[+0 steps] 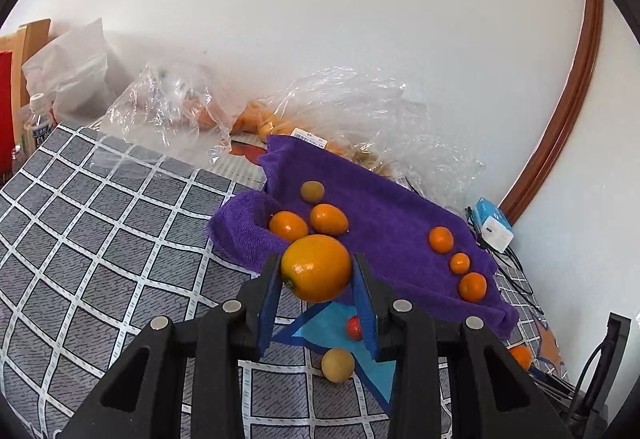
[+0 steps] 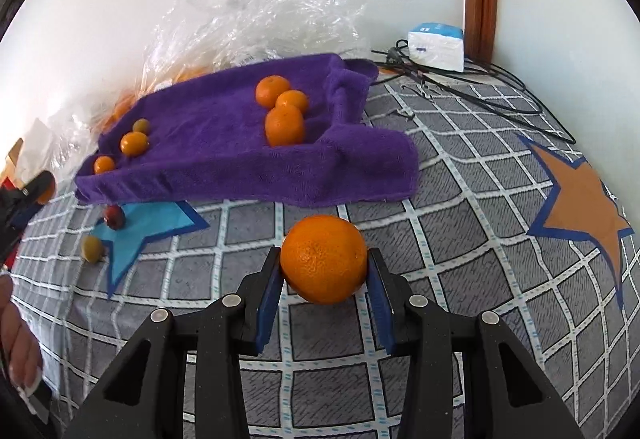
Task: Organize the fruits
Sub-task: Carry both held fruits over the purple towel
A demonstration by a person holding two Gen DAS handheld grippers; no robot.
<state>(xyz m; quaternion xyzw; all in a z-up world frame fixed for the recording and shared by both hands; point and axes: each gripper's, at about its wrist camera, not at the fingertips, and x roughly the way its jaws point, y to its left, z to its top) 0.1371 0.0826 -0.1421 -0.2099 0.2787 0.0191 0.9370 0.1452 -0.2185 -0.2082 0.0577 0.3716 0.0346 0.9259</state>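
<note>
The left gripper point(image 1: 316, 271) pinches a smooth round orange-yellow citrus fruit point(image 1: 316, 267) at its widest girth, and the right gripper point(image 2: 324, 265) likewise clamps a dimpled round orange point(image 2: 323, 259); both look firm, light and prone to roll. Ahead, the crumpled purple towel point(image 2: 224, 167) holds 2 clusters of 3 small fruits, with bare cloth between and raised folds at its edges.

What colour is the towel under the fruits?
Purple towel, clearest in the right wrist view.

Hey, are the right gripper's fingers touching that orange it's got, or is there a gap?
Touching. In the right wrist view, both blue fingers of the right gripper press against opposite sides of the orange, holding it above the checked cloth.
</note>
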